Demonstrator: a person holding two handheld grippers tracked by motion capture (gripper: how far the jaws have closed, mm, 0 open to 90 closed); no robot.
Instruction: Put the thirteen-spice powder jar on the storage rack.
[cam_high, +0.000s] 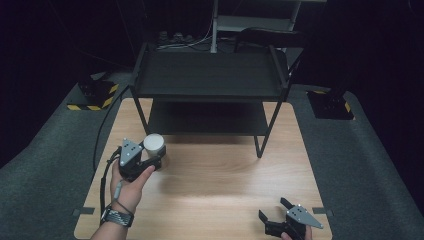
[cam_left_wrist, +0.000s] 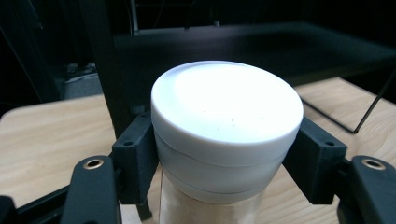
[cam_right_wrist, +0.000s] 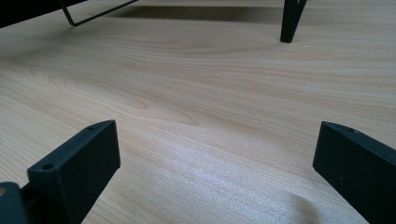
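A jar with a white lid (cam_high: 154, 143) stands on the wooden table (cam_high: 215, 170) at the left, just in front of the black shelf. My left gripper (cam_high: 150, 162) is shut on the jar just below the lid. In the left gripper view the white lid (cam_left_wrist: 227, 116) sits between the two black pads (cam_left_wrist: 135, 154), and pale contents show in the clear body (cam_left_wrist: 205, 212) underneath. My right gripper (cam_high: 274, 210) rests low near the table's front right edge, open, its jaws wide apart over bare wood (cam_right_wrist: 210, 140).
A black two-tier shelf (cam_high: 212, 82) on thin legs stands at the back of the table; one leg foot (cam_right_wrist: 288, 23) shows ahead of the right gripper. Dark grey carpet (cam_high: 45, 165) surrounds the table. Yellow-black striped bases (cam_high: 95, 95) sit at both back corners.
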